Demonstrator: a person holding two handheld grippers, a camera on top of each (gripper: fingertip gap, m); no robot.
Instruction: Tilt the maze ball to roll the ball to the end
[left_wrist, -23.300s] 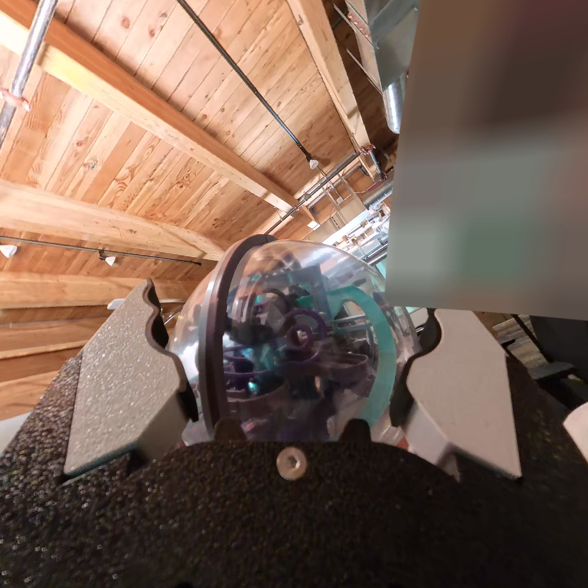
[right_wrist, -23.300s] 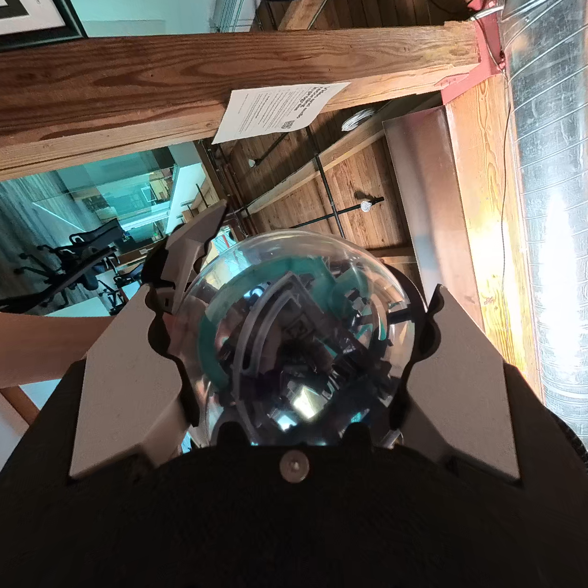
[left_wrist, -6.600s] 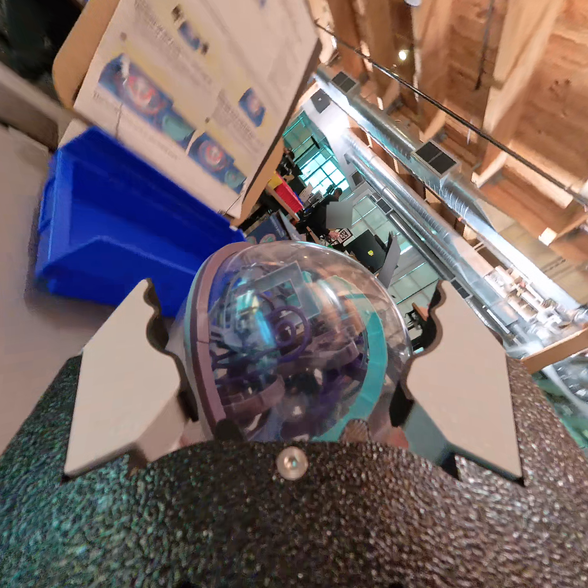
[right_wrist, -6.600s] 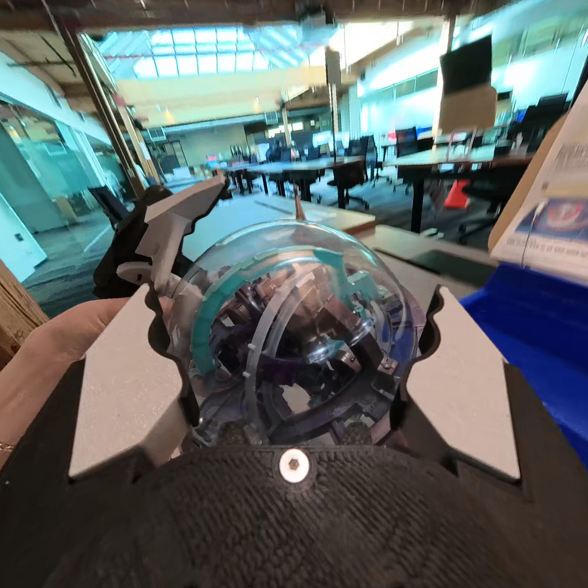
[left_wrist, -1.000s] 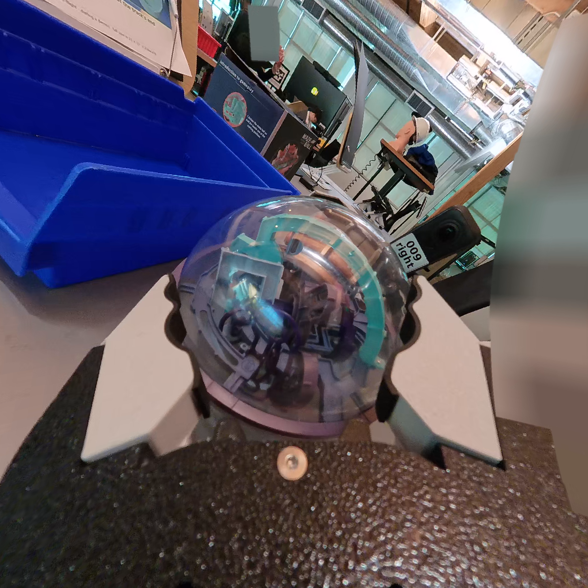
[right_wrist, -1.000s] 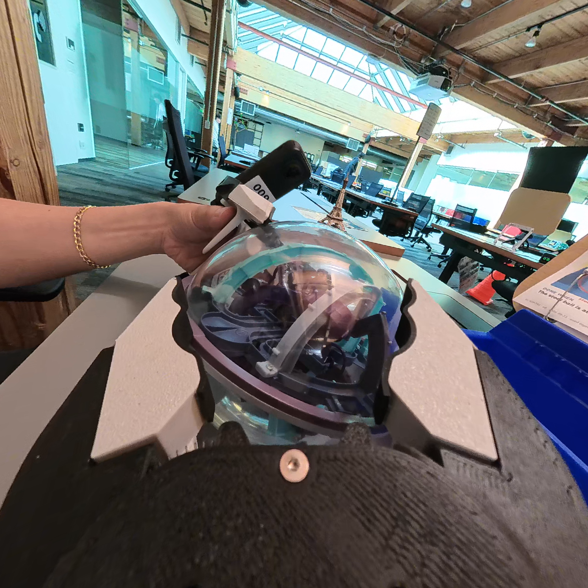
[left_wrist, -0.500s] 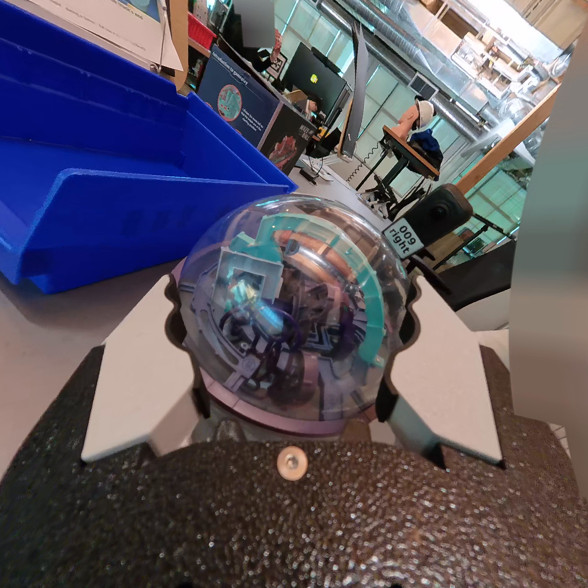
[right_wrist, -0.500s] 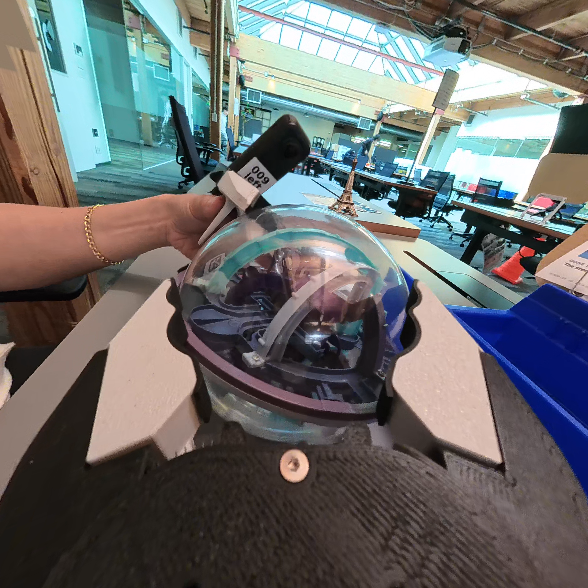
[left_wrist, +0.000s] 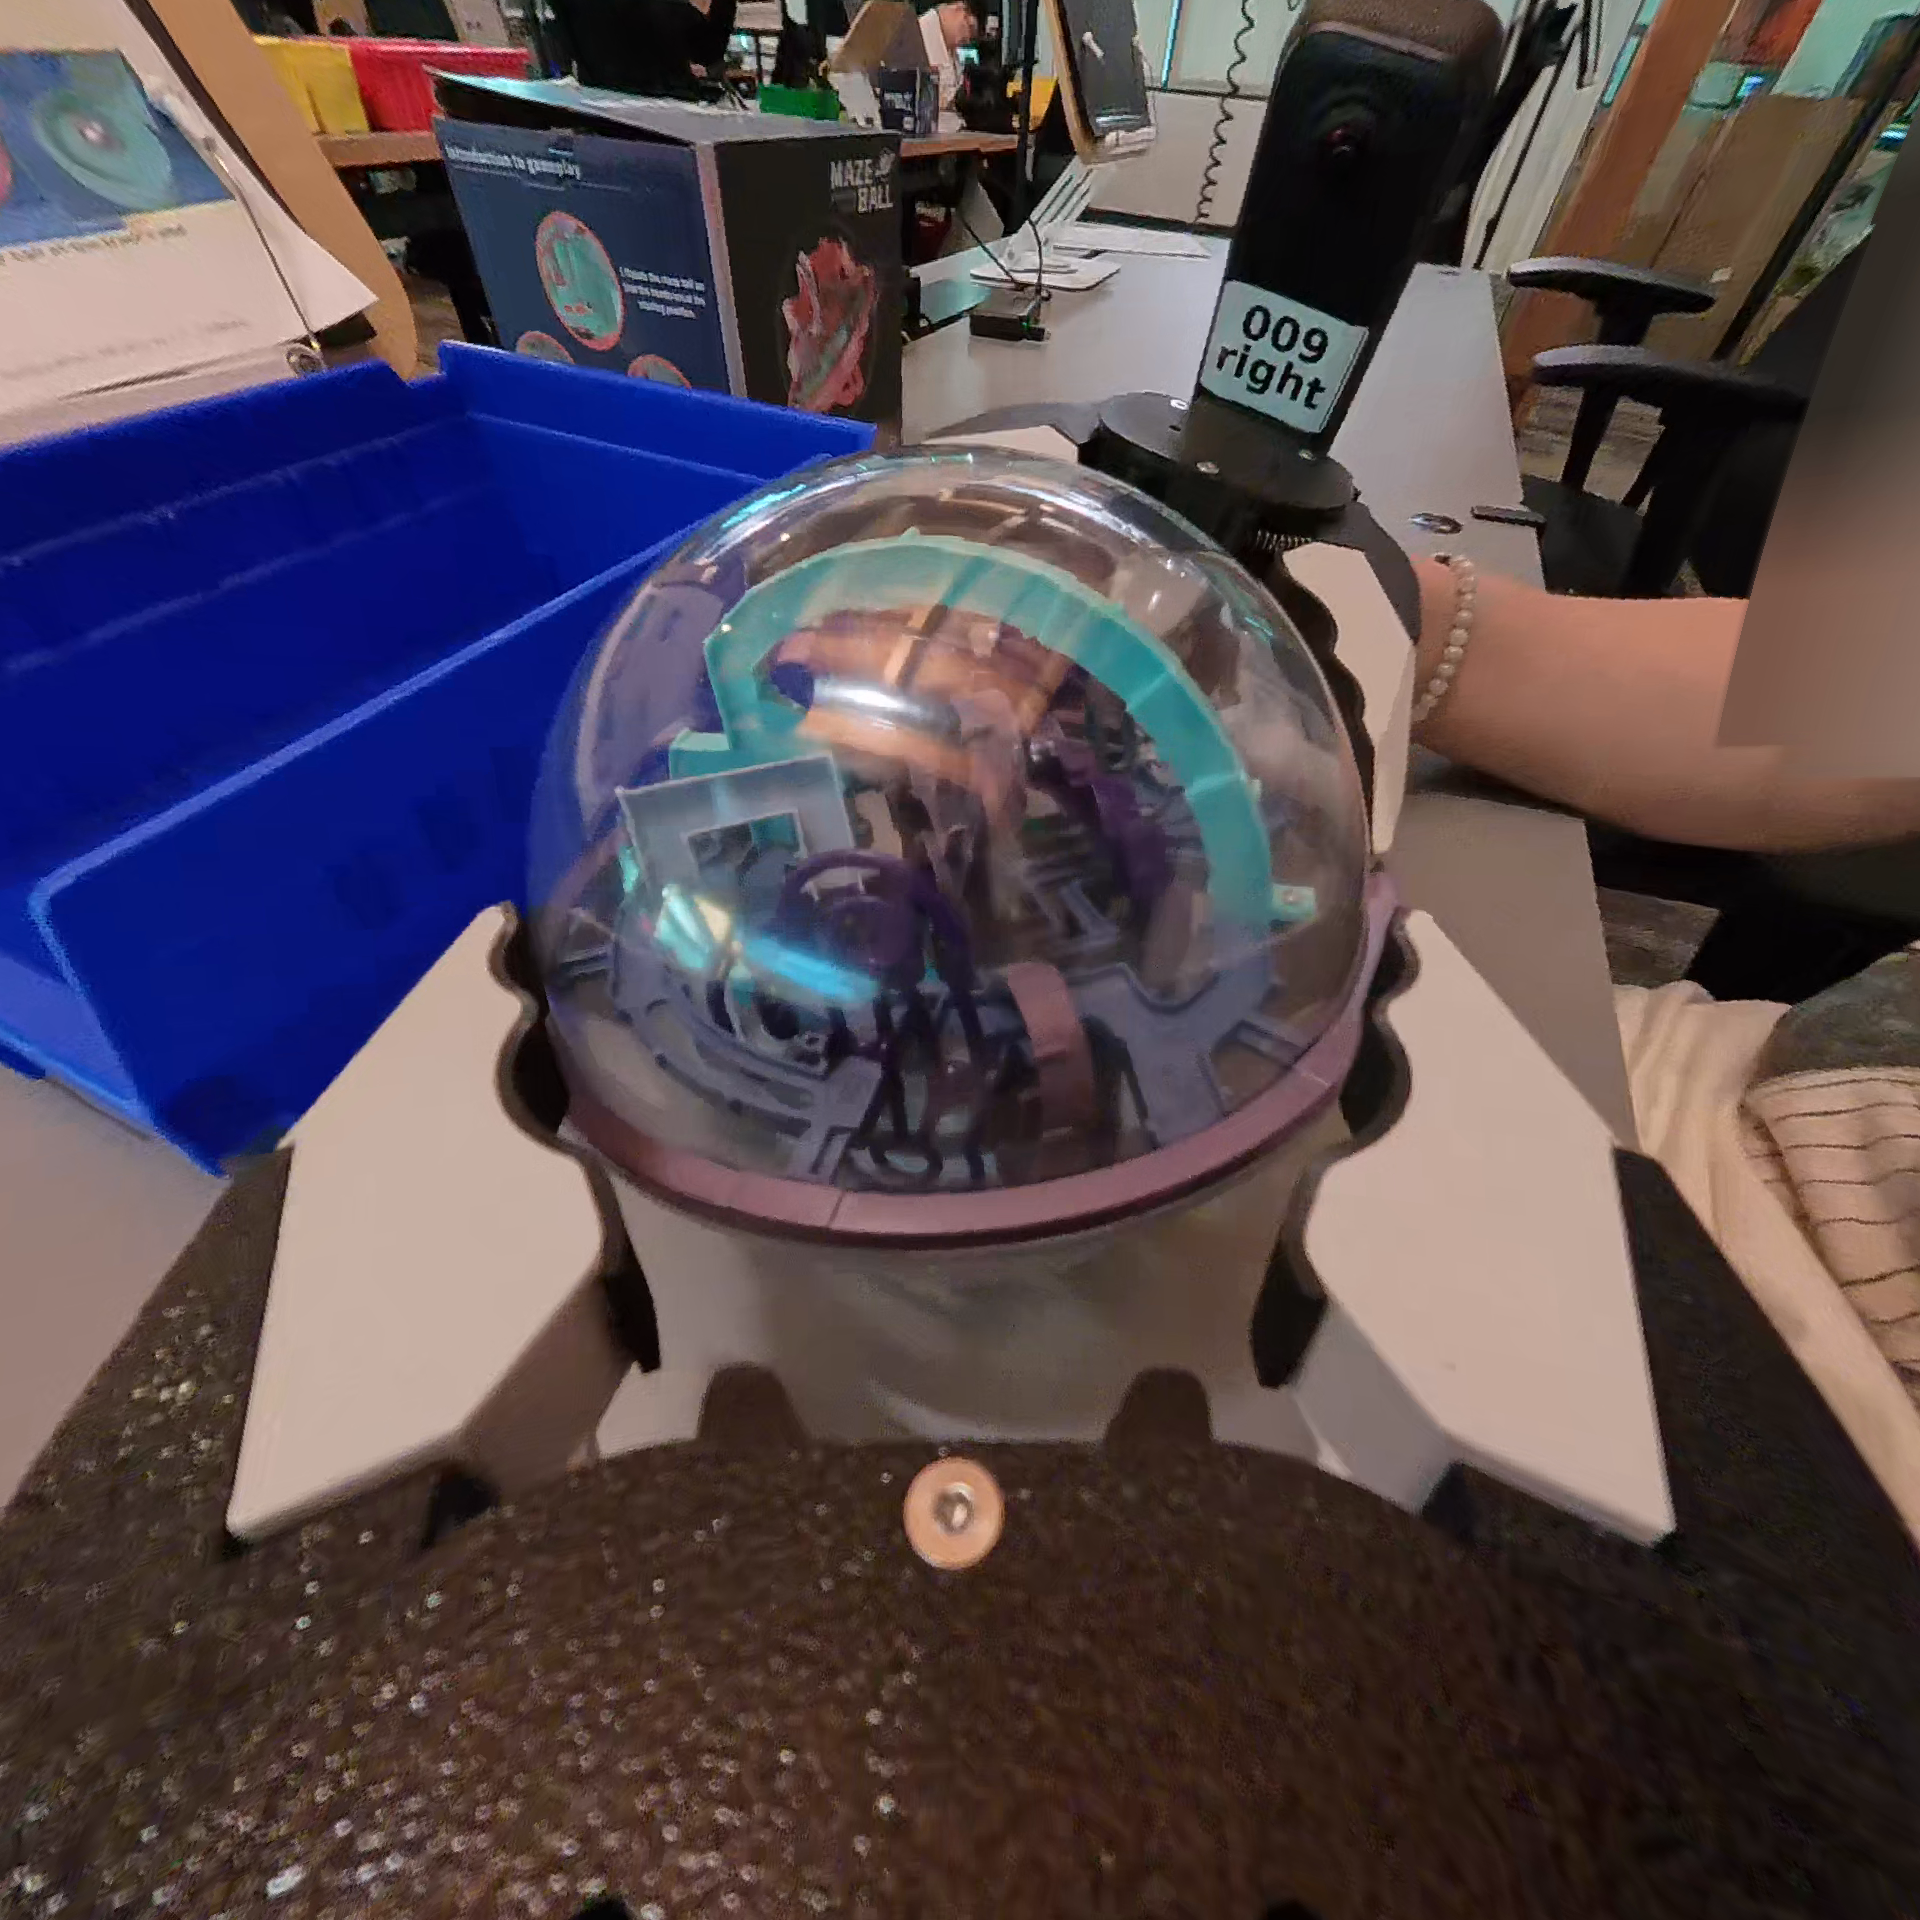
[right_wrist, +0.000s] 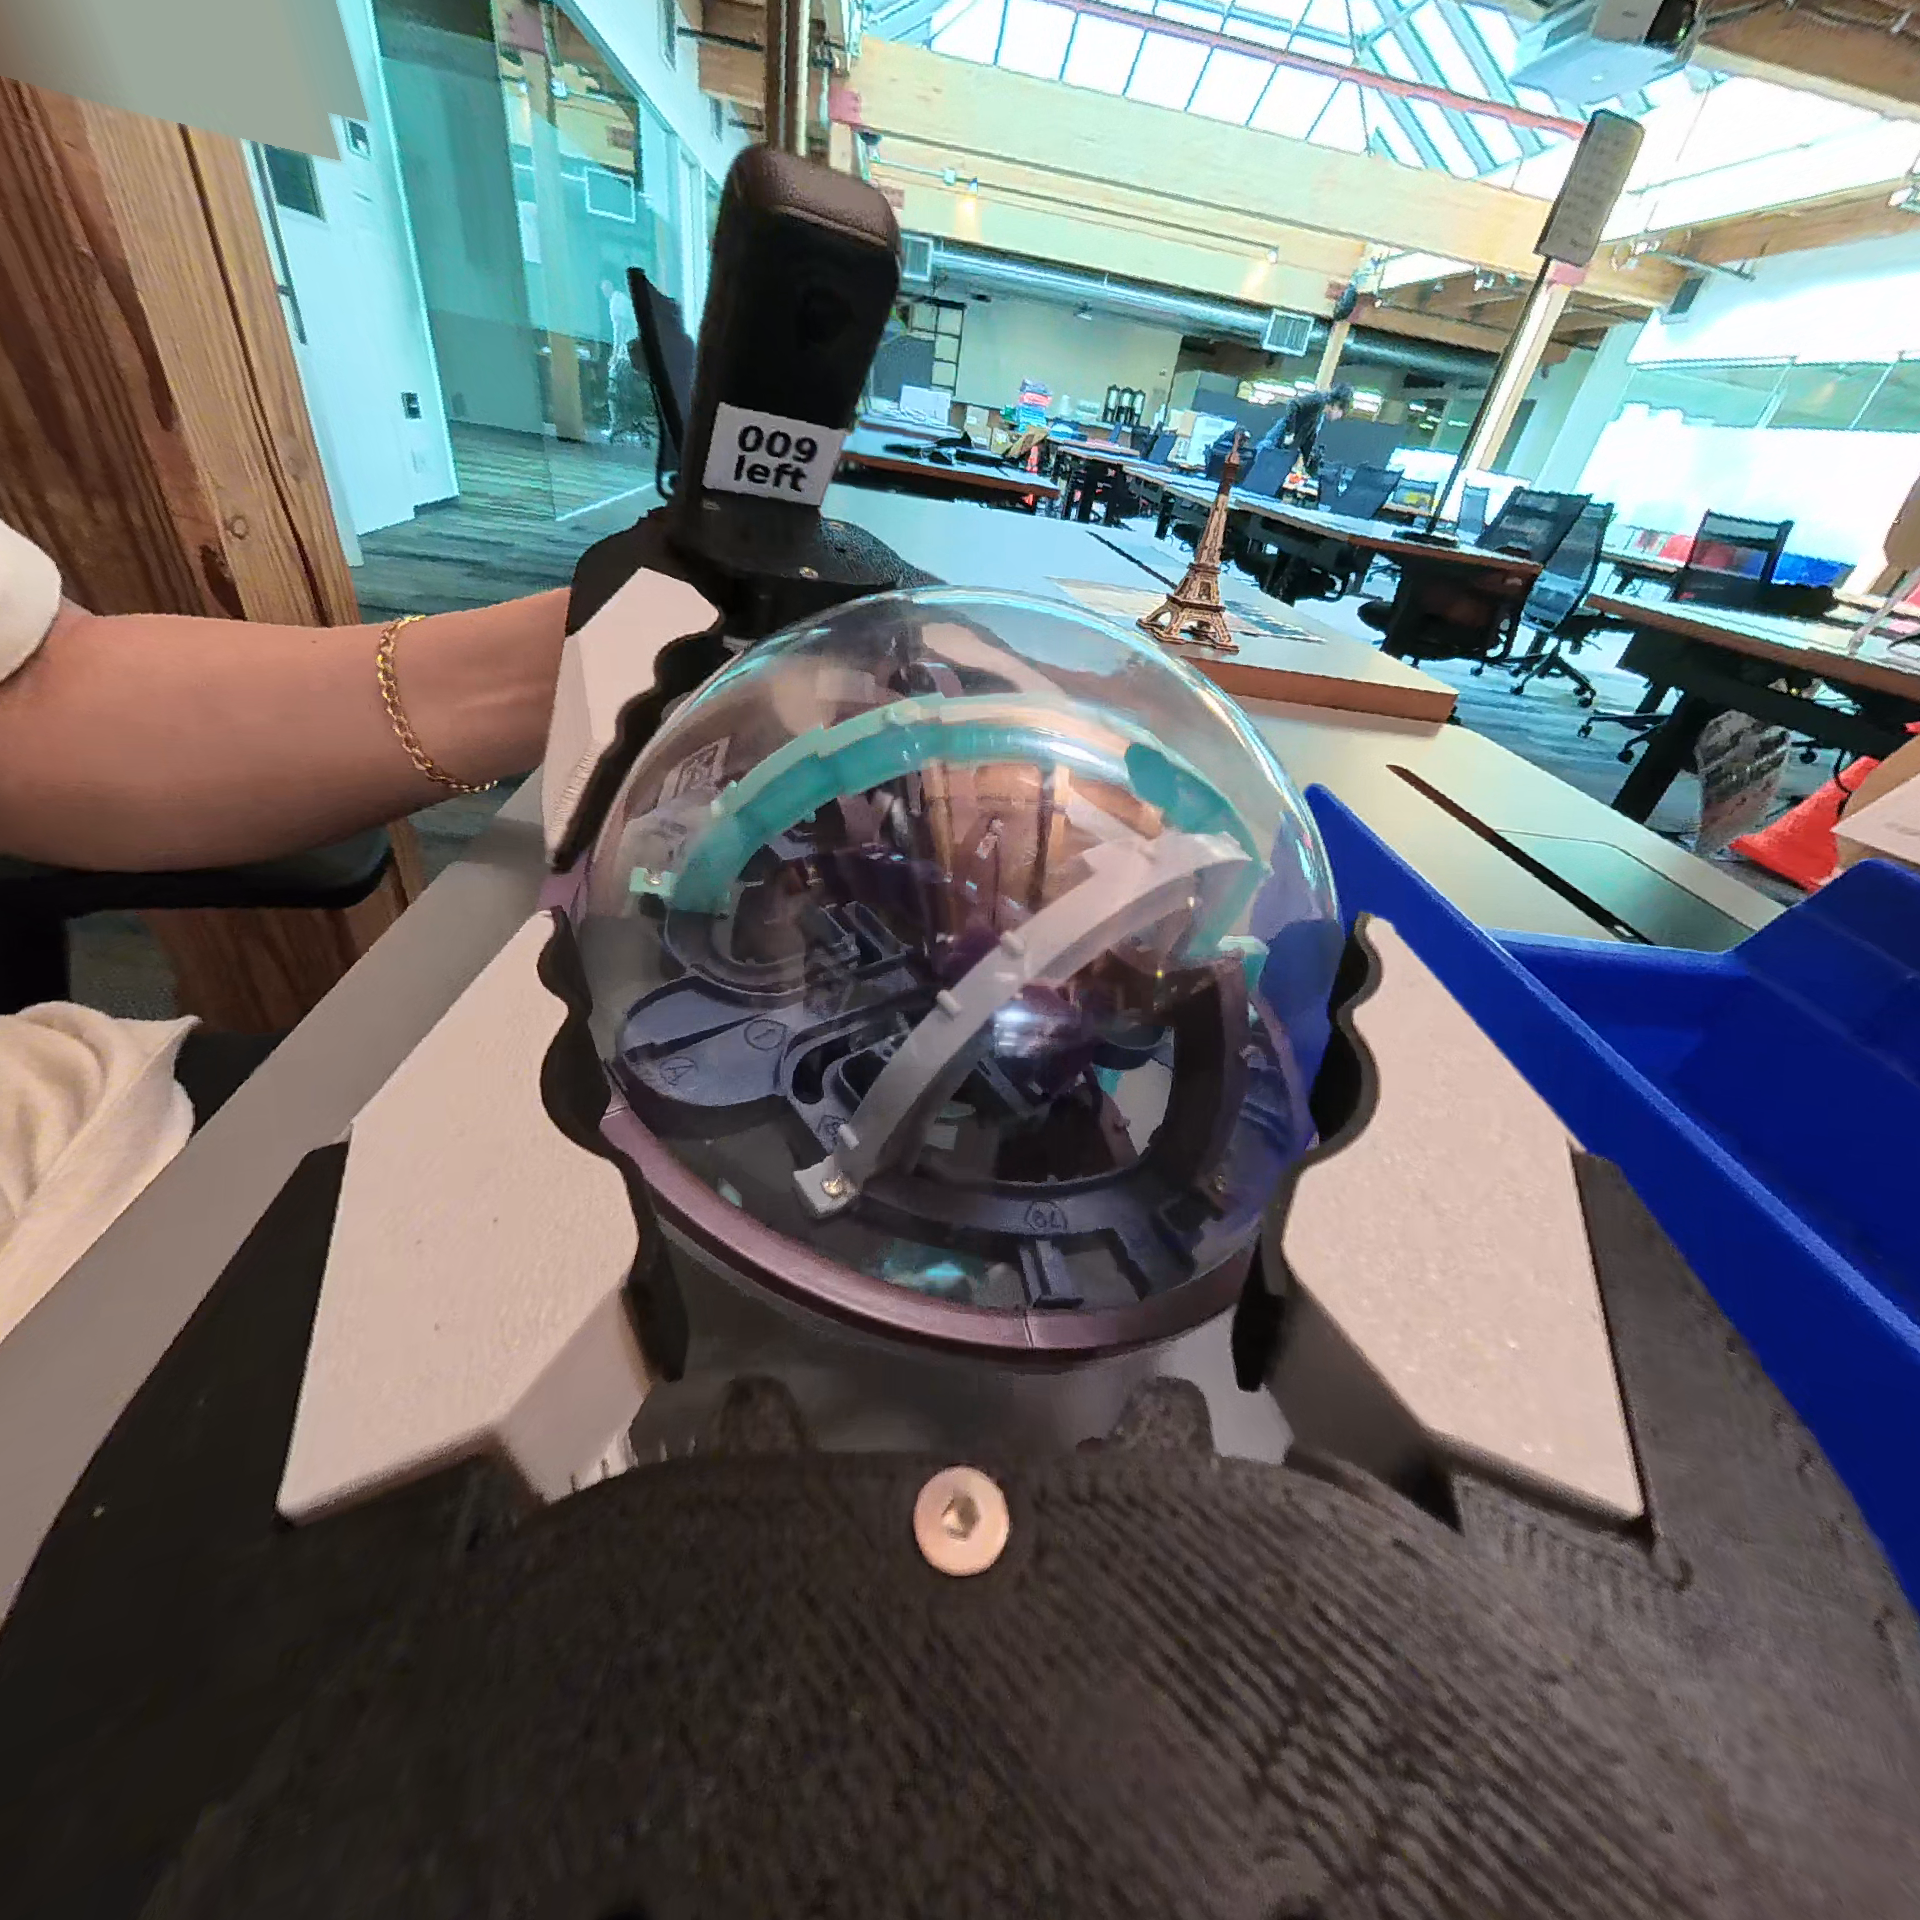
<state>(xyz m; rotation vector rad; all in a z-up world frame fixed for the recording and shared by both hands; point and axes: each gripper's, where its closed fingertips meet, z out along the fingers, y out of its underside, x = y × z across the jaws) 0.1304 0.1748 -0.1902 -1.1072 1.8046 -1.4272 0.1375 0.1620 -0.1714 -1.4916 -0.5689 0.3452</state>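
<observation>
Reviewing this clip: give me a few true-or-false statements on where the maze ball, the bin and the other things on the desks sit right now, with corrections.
1. The maze ball sits between the fingers of both the left gripper and the right gripper. True.
2. The blue bin holds several toys. False: what shows of its inside is bare.
3. The ball's purple band runs roughly level, clear dome on top. True.
4. A small tower model stands on a desk behind the ball. True.
5. The ball's shell is opaque. False: teal, grey and purple tracks show through it.
</observation>
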